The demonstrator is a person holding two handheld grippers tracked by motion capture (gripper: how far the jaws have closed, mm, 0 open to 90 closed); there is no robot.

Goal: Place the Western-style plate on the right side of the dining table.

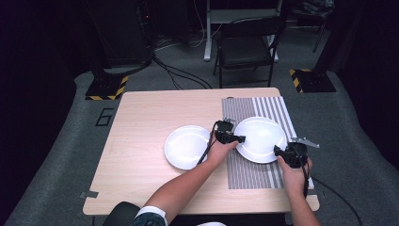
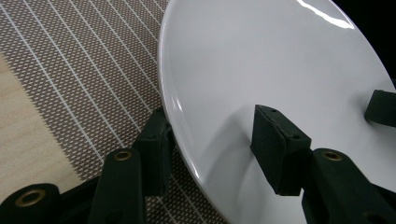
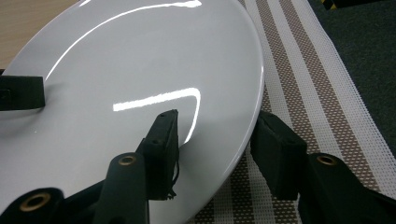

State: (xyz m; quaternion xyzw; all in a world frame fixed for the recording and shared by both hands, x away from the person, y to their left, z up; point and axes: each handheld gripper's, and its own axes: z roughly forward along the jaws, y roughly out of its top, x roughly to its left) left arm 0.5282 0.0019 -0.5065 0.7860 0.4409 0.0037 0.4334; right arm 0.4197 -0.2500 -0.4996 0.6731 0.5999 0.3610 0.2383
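A white plate (image 1: 259, 136) lies on a brown-and-white striped placemat (image 1: 249, 176). My left gripper (image 1: 235, 139) reaches over the plate's left rim, and my right gripper (image 1: 278, 149) sits at its near right rim. In the left gripper view, the left gripper (image 2: 215, 135) stands open astride the plate's (image 2: 280, 60) rim, one pad over the dish and the other outside, over the mat (image 2: 84, 70). The right gripper (image 3: 219, 140) is also open astride the plate's (image 3: 140, 60) rim, with a gap showing at the outer pad.
A second white plate (image 1: 186, 147) rests on the bare wooden table (image 1: 141, 122) just left of the mat. A black chair (image 1: 247, 47) stands beyond the table's far edge. Cables trail from both grippers toward the near edge.
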